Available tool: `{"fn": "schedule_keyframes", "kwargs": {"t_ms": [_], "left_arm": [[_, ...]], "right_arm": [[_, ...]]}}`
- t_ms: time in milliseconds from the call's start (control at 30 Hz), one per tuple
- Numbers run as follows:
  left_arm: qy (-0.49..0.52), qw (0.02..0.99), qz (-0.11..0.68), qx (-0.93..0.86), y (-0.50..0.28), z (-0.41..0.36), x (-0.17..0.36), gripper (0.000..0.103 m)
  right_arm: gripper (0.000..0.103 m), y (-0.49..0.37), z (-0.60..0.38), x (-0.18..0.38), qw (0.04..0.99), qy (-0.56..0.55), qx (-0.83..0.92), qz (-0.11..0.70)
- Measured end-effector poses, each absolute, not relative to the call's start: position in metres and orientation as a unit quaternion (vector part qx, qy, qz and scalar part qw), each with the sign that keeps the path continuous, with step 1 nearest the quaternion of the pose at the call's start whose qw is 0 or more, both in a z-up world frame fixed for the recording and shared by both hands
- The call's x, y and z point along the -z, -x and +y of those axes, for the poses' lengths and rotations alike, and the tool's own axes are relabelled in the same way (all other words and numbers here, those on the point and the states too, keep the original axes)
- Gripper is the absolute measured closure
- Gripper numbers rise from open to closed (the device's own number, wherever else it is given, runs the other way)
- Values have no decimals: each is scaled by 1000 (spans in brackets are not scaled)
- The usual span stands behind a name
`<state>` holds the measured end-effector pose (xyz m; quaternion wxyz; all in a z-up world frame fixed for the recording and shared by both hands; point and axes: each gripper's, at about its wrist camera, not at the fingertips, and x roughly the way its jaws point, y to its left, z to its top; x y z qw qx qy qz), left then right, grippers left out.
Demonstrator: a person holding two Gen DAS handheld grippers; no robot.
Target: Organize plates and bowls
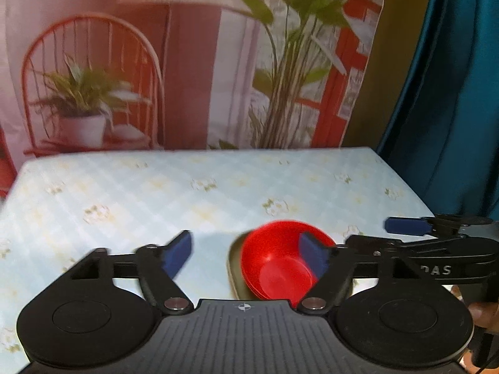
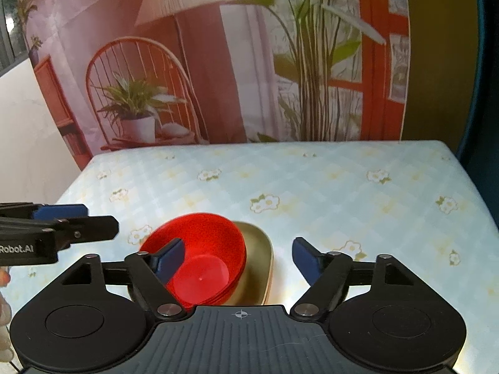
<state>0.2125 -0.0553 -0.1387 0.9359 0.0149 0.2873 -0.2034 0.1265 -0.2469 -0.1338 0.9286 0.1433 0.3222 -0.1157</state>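
A stack of red bowls (image 1: 277, 265) sits nested in a gold dish (image 1: 234, 268) on the table, close under both grippers. My left gripper (image 1: 246, 244) is open; its right blue finger (image 1: 313, 257) hangs over the bowls' right rim, and the left one stands over bare cloth. My right gripper (image 2: 238, 246) is open too. Its left blue finger (image 2: 170, 258) is above the red bowls (image 2: 202, 255), its right finger beyond the gold dish (image 2: 260, 258). No pad presses on anything. Each gripper's arm shows at the edge of the other's view.
The table carries a pale blue checked cloth with small flowers (image 2: 343, 193). Behind its far edge hangs a printed backdrop of a chair and plants (image 2: 218, 78). A teal curtain (image 1: 443, 93) hangs at the right. A hand (image 1: 483, 314) shows at the right edge.
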Motion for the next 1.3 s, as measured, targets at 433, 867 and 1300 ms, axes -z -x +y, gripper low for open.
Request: {"fn": "schedule_keyframes", "kwargs": {"t_ms": [433,867,1300], "left_arm": [[-25,968,206,143,-162,-28,75,0],[-67,985,140,70,-97,-19,23,0],[-41,990,116,68,-65,-17,4,0]], "right_arm": [[0,-96,-231,72,951,-113,122,262],[0,-59,-193,1,968,-75,127,204],[0,-22,-190,-22,965,-103,168,174]]}}
